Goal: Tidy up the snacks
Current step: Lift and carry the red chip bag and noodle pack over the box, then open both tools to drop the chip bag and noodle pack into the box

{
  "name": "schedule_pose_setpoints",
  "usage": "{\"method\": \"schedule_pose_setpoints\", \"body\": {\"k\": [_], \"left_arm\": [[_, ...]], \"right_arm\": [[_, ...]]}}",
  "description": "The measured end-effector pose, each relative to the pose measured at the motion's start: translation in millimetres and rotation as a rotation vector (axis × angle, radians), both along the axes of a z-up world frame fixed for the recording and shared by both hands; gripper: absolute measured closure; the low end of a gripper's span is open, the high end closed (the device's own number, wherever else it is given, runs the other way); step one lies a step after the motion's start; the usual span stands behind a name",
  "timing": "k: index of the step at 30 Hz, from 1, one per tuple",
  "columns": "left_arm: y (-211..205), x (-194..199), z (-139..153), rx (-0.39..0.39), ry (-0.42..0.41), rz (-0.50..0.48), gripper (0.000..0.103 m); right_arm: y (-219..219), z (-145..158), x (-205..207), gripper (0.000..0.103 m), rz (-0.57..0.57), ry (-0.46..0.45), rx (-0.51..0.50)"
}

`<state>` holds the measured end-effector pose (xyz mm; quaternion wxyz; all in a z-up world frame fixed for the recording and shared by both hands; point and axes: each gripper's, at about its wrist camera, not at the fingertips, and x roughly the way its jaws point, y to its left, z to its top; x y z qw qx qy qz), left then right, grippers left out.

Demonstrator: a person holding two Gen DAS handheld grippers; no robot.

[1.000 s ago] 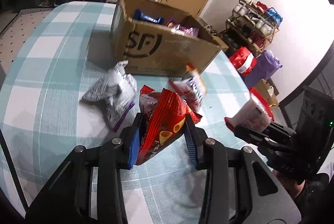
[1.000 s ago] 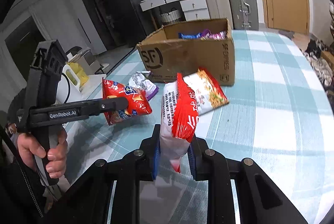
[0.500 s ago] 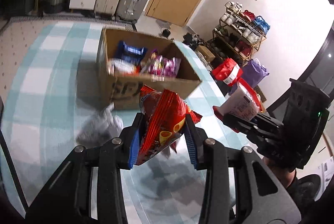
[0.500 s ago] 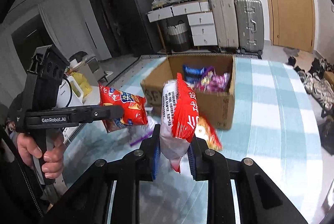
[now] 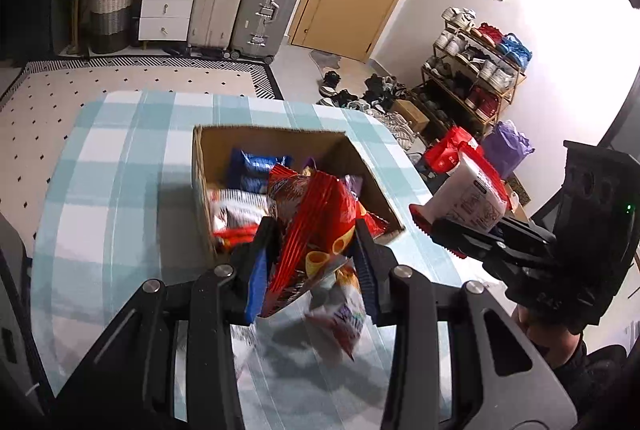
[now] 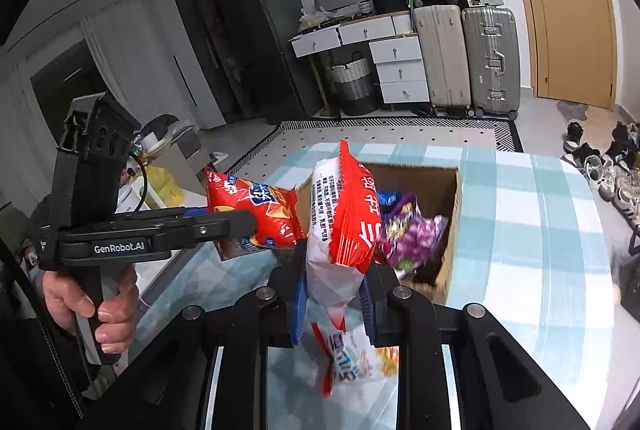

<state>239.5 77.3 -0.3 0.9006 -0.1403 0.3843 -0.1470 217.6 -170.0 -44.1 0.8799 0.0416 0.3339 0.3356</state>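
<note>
- Hand point(image 6: 94, 304) at about 8 o'clock in the right wrist view grips the black handle of the left gripper point(image 6: 240, 226), whose body carries a white label.
- Left gripper's fingers point(image 5: 260, 270) are closed on a red chip bag point(image 5: 316, 230), pinching it upright; in the left wrist view the bag sits at the centre, overlapping the near wall of the cardboard box point(image 5: 280, 135).
- Red chip bag, seen from the right wrist camera point(image 6: 260, 209), hangs at about 9 o'clock from the box, above the table.
- Table point(image 5: 120, 149) wears a light blue and white checked cloth.
- Cardboard box stands open at 12 o'clock from the left gripper; inside lie a blue packet point(image 5: 256, 167), a white and red packet point(image 5: 236, 209) and, in the right wrist view, a purple packet point(image 6: 416, 238).
- Blurred white snack packet point(image 5: 340, 314) lies on the cloth just beneath the left fingers, at 6 o'clock from the chip bag.
- Right gripper point(image 6: 334, 298) has its fingers point(image 6: 300, 294) clamped on a white and red snack bag point(image 6: 344, 226), held upright in front of the box's near left corner.
- Another printed packet point(image 6: 348, 354) lies on the table below the right fingers.
- In the left wrist view the right gripper point(image 5: 464, 230) sits at 3 o'clock, with its bag point(image 5: 468, 197) out beyond the table's edge.
- Suitcases point(image 6: 468, 57) and white drawers point(image 6: 400, 69) stand against the far wall; shoe rack point(image 5: 476, 69) at 2 o'clock.
</note>
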Motion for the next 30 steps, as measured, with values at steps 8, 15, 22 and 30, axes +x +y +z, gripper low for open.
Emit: {"method": "schedule_pose_setpoints", "body": {"k": [8,15,22,30], "left_arm": [[-3,42,16,0.036,0.009,0.01,0.068],[-8,71,15,0.081,0.015,0.015,0.068],[-8,105,-8,0.089,0.062,0.002,0.068],[-4,141,-35,0.087,0.116,-0.017,0.066]], "right_arm": [[4,9,34,0.081,-0.011,0.025,0.013],[10,9,57,0.081,-0.007,0.028,0.005],[22,-7,79,0.081,0.006,0.062,-0.022],[34,-35,107,0.072,0.004,0.068,-0.096]]}}
